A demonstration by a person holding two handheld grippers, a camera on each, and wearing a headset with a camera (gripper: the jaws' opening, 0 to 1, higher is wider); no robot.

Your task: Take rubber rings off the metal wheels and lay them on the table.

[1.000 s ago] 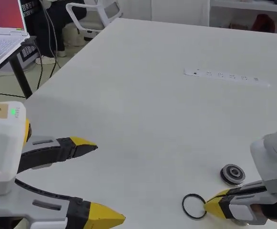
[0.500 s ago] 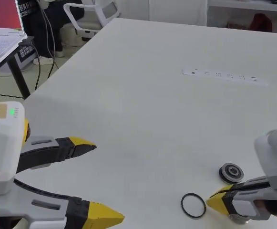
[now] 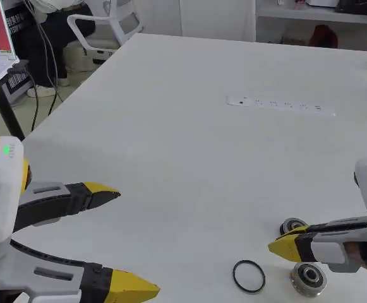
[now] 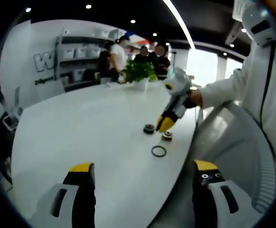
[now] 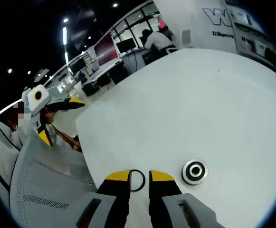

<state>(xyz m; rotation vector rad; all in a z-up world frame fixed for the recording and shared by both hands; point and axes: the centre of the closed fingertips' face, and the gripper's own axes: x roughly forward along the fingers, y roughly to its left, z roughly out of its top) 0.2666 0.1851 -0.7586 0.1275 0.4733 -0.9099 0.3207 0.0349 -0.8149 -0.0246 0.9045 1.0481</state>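
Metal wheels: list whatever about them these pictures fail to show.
- Far wheel, head view: near side covered by the right tool's tip; ring on or off, unclear.
- Near wheel, head view: too small to tell whether rubber remains on it.
- Both wheels, left gripper view: tiny, detail lost.

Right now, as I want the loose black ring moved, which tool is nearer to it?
Right. The right tool hangs just beside the ring, not touching it; the left tool is far off to its left in the head view.
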